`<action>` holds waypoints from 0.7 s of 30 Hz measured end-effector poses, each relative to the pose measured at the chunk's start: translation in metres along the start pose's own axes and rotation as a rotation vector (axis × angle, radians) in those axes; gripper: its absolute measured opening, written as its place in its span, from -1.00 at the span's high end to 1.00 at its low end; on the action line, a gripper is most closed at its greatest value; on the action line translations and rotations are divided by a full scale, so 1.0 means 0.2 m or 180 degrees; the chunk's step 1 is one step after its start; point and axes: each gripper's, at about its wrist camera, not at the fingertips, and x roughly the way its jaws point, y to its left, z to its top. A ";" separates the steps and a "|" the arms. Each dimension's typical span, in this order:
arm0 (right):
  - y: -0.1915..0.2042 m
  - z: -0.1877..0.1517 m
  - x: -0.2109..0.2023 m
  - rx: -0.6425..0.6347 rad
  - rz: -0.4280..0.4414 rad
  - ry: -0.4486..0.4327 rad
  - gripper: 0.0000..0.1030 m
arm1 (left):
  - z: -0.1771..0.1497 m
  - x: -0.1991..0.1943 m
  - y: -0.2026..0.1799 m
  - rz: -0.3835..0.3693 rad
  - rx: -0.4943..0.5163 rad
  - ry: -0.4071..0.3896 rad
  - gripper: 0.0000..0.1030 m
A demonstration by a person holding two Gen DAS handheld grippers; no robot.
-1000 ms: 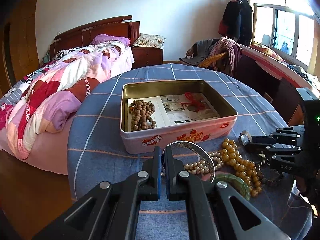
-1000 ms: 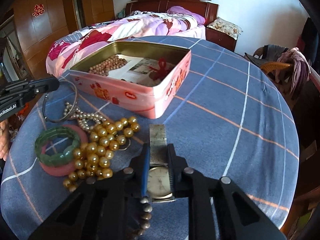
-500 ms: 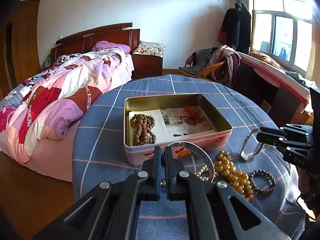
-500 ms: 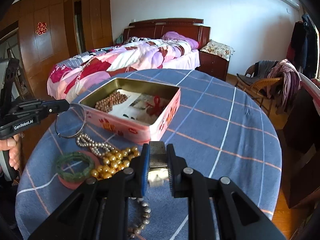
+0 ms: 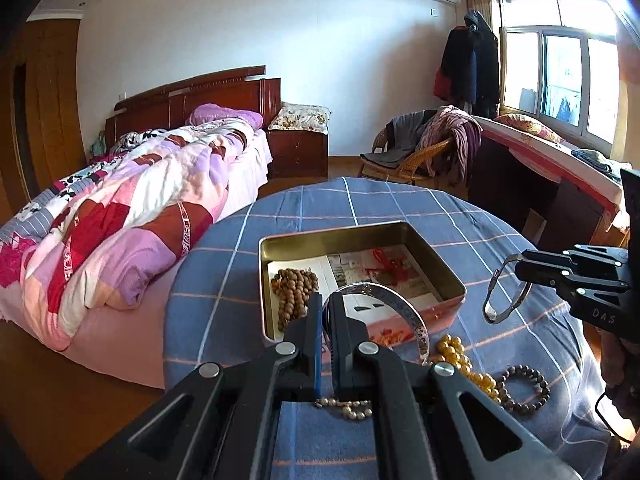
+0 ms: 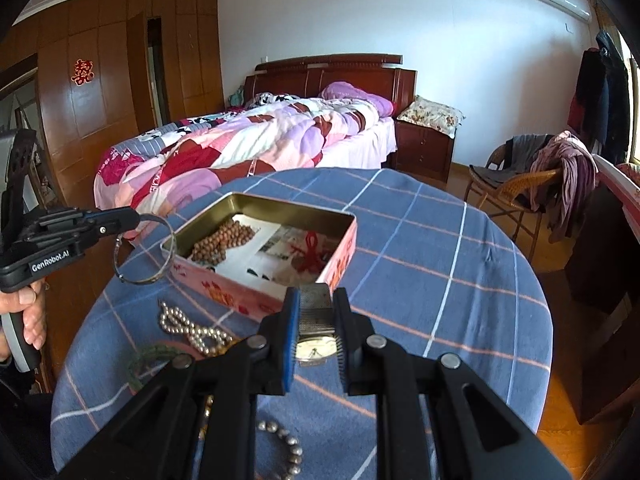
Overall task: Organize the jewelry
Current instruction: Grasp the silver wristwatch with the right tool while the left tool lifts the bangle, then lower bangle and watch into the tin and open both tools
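My left gripper [image 5: 326,300] is shut on a thin silver bangle [image 5: 400,304], held in the air just in front of the pink tin [image 5: 440,266]. In the right wrist view the same left gripper [image 6: 132,216] and bangle [image 6: 144,276] hang left of the tin [image 6: 344,248]. My right gripper [image 6: 315,300] is shut on a wristwatch [image 6: 316,346] by its metal mesh band, near the tin's front wall. The left wrist view shows that right gripper [image 5: 520,264] with the watch band [image 5: 494,300] looping below it. Wooden beads [image 5: 294,288] and a red knotted cord [image 5: 386,266] lie in the tin.
On the blue checked tablecloth [image 6: 440,264] lie gold beads [image 5: 460,356], a dark bead bracelet [image 5: 524,388], a pearl strand [image 6: 192,330] and a green bangle [image 6: 152,360]. A bed [image 5: 140,200] stands left of the round table, a wicker chair [image 5: 416,164] with clothes behind it.
Both grippers have risen from the tablecloth, the left carrying the bangle and the right the watch. The loose beads now lie lower in both views.
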 end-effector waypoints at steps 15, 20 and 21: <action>0.07 0.17 0.05 -0.0130 0.0085 -0.0125 0.63 | 0.13 0.08 0.01 0.0129 0.0209 -0.0062 0.97; 0.08 0.22 0.09 -0.0180 0.0074 -0.0132 0.63 | 0.17 0.11 0.01 0.0166 0.0274 -0.0063 0.97; 0.08 0.23 0.10 -0.0188 0.0071 -0.0130 0.63 | 0.18 0.13 0.02 0.0172 0.0278 -0.0051 0.97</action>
